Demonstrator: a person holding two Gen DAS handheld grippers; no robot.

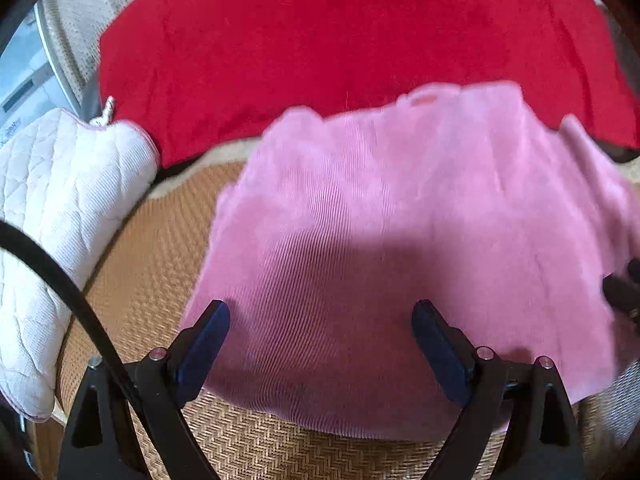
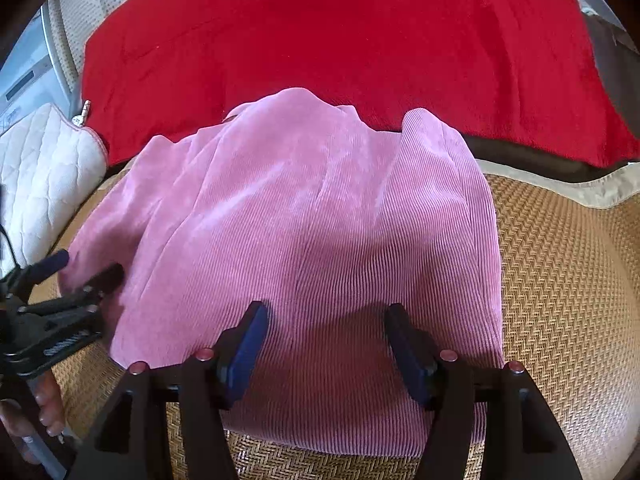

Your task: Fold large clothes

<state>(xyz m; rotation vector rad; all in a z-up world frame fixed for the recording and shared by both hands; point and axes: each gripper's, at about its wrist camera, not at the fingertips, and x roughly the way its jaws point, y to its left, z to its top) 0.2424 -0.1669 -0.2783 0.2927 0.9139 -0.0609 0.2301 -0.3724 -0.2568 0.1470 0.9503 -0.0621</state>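
Note:
A pink corduroy garment (image 1: 384,216) (image 2: 312,232) lies folded on a woven straw mat (image 1: 152,272) (image 2: 568,288), its near hem by both grippers. My left gripper (image 1: 322,314) hovers over the garment's near left part, jaws wide apart and nothing between the blue pads. It also shows at the left edge of the right wrist view (image 2: 86,270), beside the garment's left edge. My right gripper (image 2: 326,314) stands open over the near hem, the cloth lying under the fingers, not pinched. Its dark tip shows blurred at the right edge of the left wrist view (image 1: 624,292).
A large red blanket (image 1: 340,32) (image 2: 320,28) covers the surface behind the garment. A white quilted cushion (image 1: 60,208) (image 2: 40,168) lies to the left on the mat. A person's hand (image 2: 44,408) holds the left gripper's handle. A black cable (image 1: 60,280) crosses the left side.

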